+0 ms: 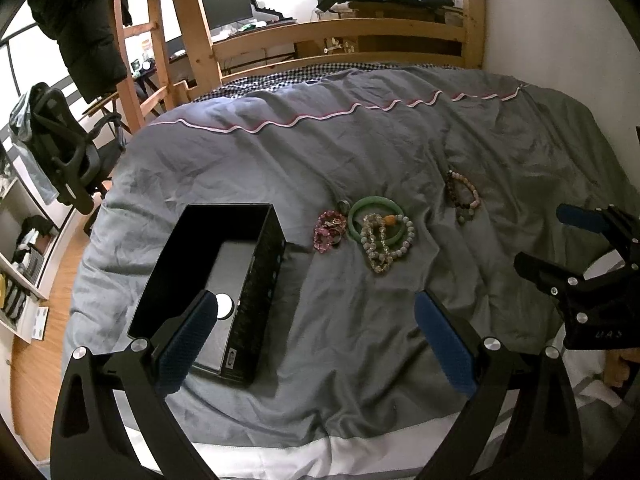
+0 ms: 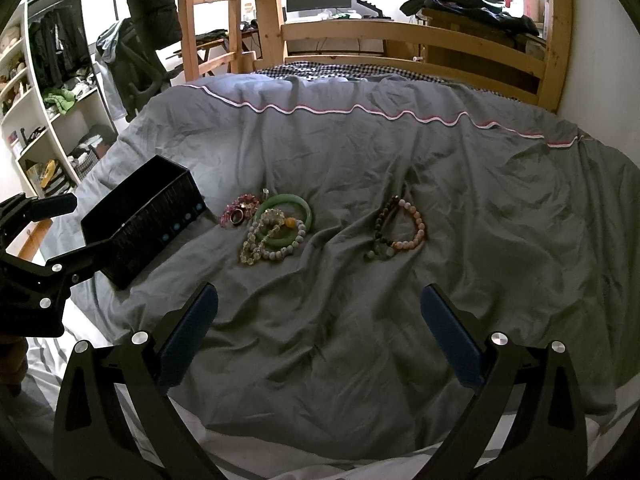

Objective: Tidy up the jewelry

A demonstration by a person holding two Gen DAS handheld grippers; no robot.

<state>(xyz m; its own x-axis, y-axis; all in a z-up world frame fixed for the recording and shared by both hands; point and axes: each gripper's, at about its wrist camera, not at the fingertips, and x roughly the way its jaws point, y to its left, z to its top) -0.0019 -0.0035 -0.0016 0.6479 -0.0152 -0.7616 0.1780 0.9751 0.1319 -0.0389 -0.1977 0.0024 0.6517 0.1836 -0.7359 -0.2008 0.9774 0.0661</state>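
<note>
A black open box (image 1: 224,280) (image 2: 148,216) lies on the grey duvet at the left. To its right lies a cluster: a pink bead bracelet (image 1: 329,230) (image 2: 237,207), a green bangle (image 1: 362,210) (image 2: 294,204), and pale bead bracelets (image 1: 380,246) (image 2: 264,240) across the bangle. Further right lie pink and dark bead bracelets (image 1: 464,196) (image 2: 400,228). My left gripper (image 1: 316,312) is open and empty, its left finger over the box's near end. My right gripper (image 2: 320,308) is open and empty, short of the jewelry. Each gripper shows in the other's view: the right (image 1: 560,236) and the left (image 2: 60,224).
The grey duvet (image 2: 400,152) covers the bed, with a white sheet at the near edge. A wooden bed frame (image 2: 400,36) stands at the far end, a wall on the right. An office chair (image 1: 60,160) and shelves (image 2: 48,120) stand left of the bed.
</note>
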